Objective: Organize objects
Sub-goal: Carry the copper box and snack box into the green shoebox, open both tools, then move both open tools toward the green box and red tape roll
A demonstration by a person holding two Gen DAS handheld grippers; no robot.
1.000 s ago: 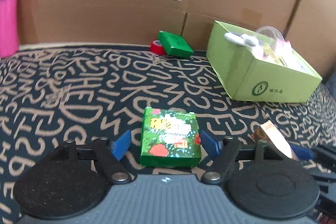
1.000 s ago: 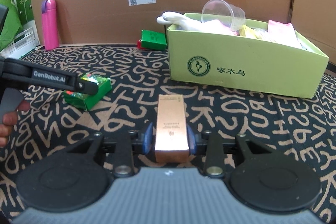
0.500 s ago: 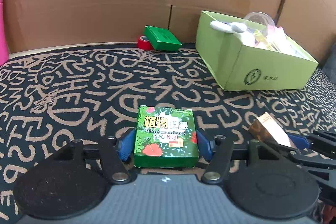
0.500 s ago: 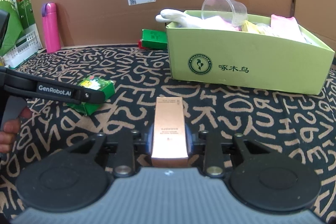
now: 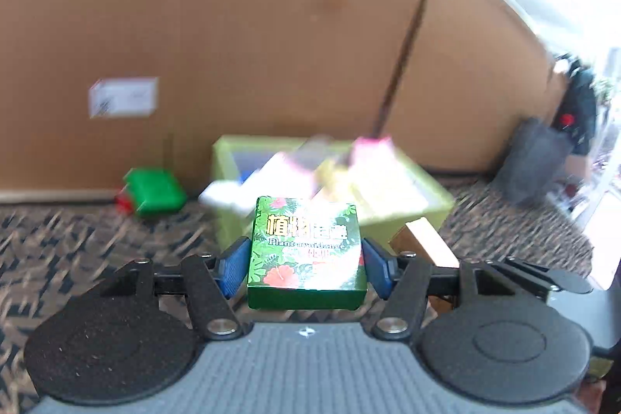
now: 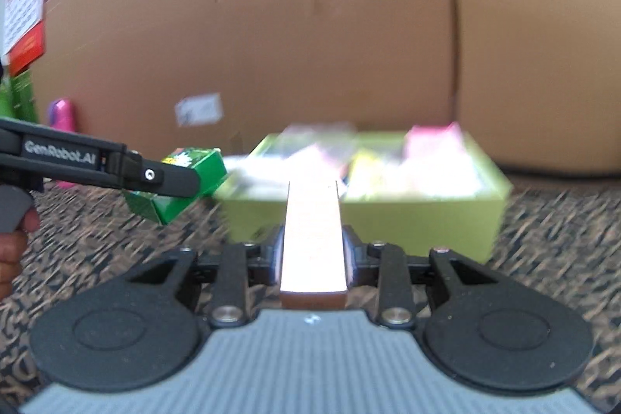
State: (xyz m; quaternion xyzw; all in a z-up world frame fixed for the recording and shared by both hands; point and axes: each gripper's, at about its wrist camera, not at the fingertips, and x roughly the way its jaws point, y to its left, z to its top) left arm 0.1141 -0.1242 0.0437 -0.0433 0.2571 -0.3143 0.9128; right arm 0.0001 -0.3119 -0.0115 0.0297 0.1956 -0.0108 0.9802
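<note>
Left gripper (image 5: pixel 306 260) clamps a green floral box (image 5: pixel 306 251) between its blue pads (image 5: pixel 233 264), box held off the patterned mat (image 5: pixel 77 239). Right gripper (image 6: pixel 312 251) is closed on a tall copper-coloured carton (image 6: pixel 312 239), fingers pressed to both its sides. Both items sit in the air just in front of the lime-green bin (image 6: pixel 427 220), which is full of blurred pink, yellow and white stuff. A small green box (image 5: pixel 155 191) lies by the cardboard wall (image 5: pixel 271 45); pink bottle (image 6: pixel 62 115) at far left. Background heavily blurred.
</note>
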